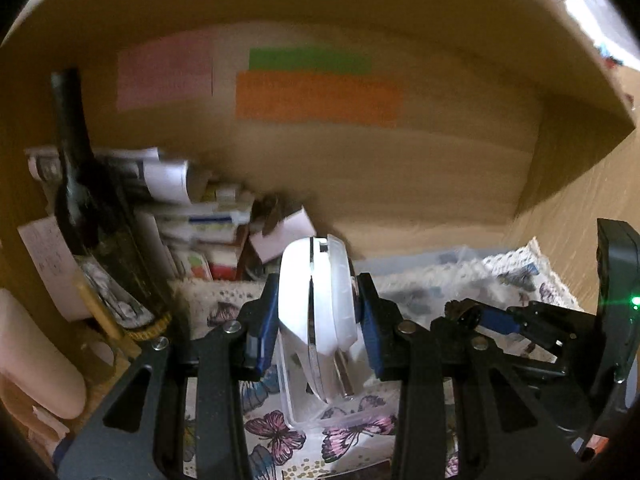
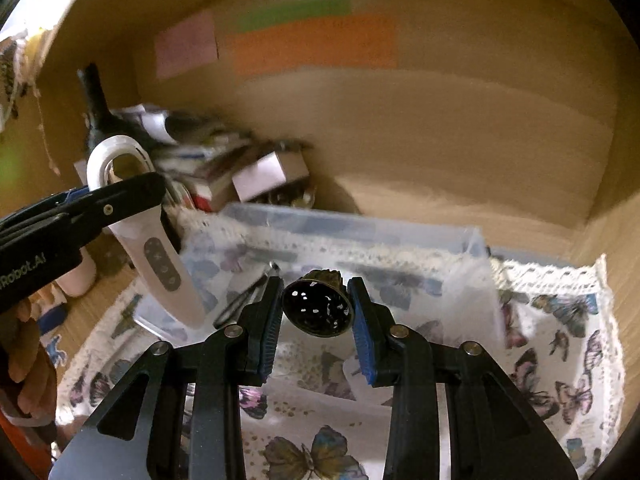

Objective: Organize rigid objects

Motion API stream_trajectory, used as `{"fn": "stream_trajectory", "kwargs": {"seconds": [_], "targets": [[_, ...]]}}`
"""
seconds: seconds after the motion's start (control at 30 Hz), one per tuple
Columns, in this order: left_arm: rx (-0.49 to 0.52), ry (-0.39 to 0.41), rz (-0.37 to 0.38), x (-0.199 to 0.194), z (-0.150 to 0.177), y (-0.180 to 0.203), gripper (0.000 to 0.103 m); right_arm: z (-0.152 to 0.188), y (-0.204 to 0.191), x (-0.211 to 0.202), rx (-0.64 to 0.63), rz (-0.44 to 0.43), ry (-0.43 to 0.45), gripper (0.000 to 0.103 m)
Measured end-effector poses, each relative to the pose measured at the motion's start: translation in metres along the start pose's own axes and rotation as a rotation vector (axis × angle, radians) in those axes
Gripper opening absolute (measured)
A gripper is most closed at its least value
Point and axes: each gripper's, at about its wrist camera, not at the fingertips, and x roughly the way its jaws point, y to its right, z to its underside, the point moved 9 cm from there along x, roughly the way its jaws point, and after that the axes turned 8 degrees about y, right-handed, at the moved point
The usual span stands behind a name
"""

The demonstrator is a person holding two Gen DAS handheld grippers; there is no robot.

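My left gripper (image 1: pixel 316 316) is shut on a white handheld device (image 1: pixel 316 300) with a looped head and a button panel, and holds it upright above a clear plastic box (image 1: pixel 340 416). The device also shows in the right wrist view (image 2: pixel 160 256), clamped by the left gripper (image 2: pixel 116 200). My right gripper (image 2: pixel 316 312) is shut on a small dark metal bell (image 2: pixel 318 306) and holds it above the butterfly cloth (image 2: pixel 540 360). In the left wrist view the right gripper (image 1: pixel 472 314) is at the right with the bell in it.
A dark bottle (image 1: pixel 84 200) stands at the left of the wooden cabinet. A pile of papers and small boxes (image 1: pixel 200 216) lies behind it. A clear plastic box (image 2: pixel 360 228) sits at the back. Coloured paper notes (image 1: pixel 316 92) are stuck on the back wall.
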Motion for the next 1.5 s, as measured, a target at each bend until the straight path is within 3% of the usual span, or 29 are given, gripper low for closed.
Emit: {"fn": "stream_trajectory", "kwargs": {"seconds": [0.23, 0.4, 0.57, 0.73, 0.87, 1.07, 1.27, 1.4, 1.5], "targets": [[0.002, -0.033, 0.015, 0.017, 0.008, 0.001, 0.036, 0.018, 0.010, 0.024, 0.040, 0.009, -0.087, 0.030], [0.047, -0.049, 0.019, 0.029, 0.007, 0.015, 0.037, 0.020, 0.007, 0.026, 0.027, 0.009, -0.093, 0.030], [0.051, -0.116, 0.032, 0.047, 0.018, 0.021, 0.036, 0.017, 0.008, 0.025, 0.014, 0.015, -0.083, 0.031], [0.036, -0.134, 0.042, 0.045, 0.019, 0.024, 0.037, 0.006, 0.009, 0.008, 0.015, 0.026, -0.028, 0.050], [0.040, -0.104, 0.037, 0.034, 0.013, 0.026, 0.059, -0.003, 0.007, -0.007, 0.006, 0.026, 0.013, 0.055], [0.037, -0.056, 0.046, 0.010, 0.002, 0.027, 0.065, -0.010, 0.005, -0.030, -0.020, 0.043, 0.061, 0.061], [0.016, -0.003, 0.026, -0.023, -0.006, 0.017, 0.085, -0.016, 0.003, -0.064, -0.038, 0.049, 0.118, 0.065], [0.013, 0.030, 0.009, -0.049, -0.006, 0.011, 0.095, -0.020, 0.004, -0.093, -0.046, 0.064, 0.179, 0.077], [0.016, 0.037, 0.003, -0.062, -0.002, 0.006, 0.098, -0.018, 0.005, -0.111, -0.051, 0.078, 0.205, 0.079]]}}
